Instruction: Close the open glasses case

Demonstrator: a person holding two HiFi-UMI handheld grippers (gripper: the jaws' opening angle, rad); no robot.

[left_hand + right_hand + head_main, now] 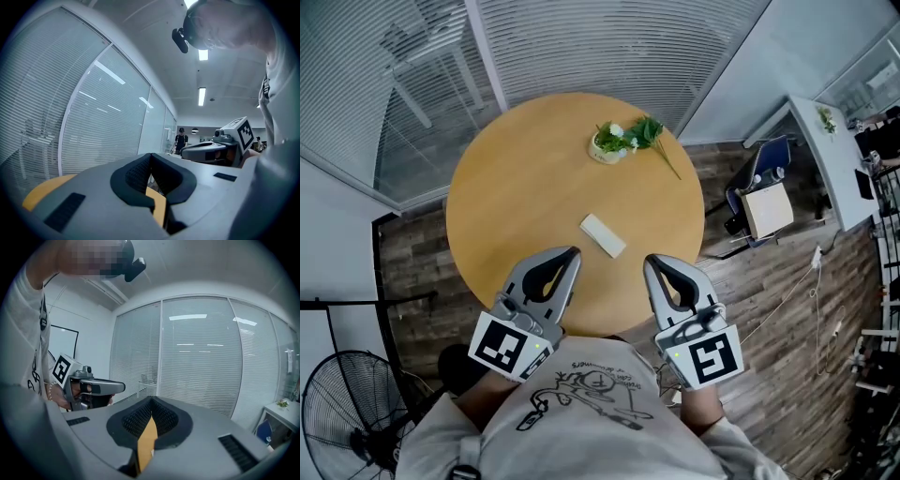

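Glass walls hung with white blinds (581,47) close off the far side of the room, and dark wood-plank flooring (787,375) runs around a round wooden table (516,187) that fills the middle of the head view. Off to the right stand a white desk (830,159) and a blue chair (761,183) with a pale box on its seat; a black floor fan (342,403) sits at the lower left. The person's pale printed shirt (581,403) fills the bottom edge, with both tools held out over the near rim of the table. The left gripper (573,251) is clenched: in its own view the two dark ribbed pads meet at the tip (150,155) with nothing between them, only a sliver of tabletop showing lower down. The right gripper (649,260) is likewise pressed closed and empty, its pads touching at the tip (151,400) over a strip of tabletop. Each tool shows in the other's view, held level beside it. Toward the table's far side lies a small bowl of green sprigs and white blossoms (619,141). The glasses case (603,235), a pale oblong, lies flat near the table's middle, just ahead of and between the two grippers and apart from both; whether its lid stands open cannot be made out from above.
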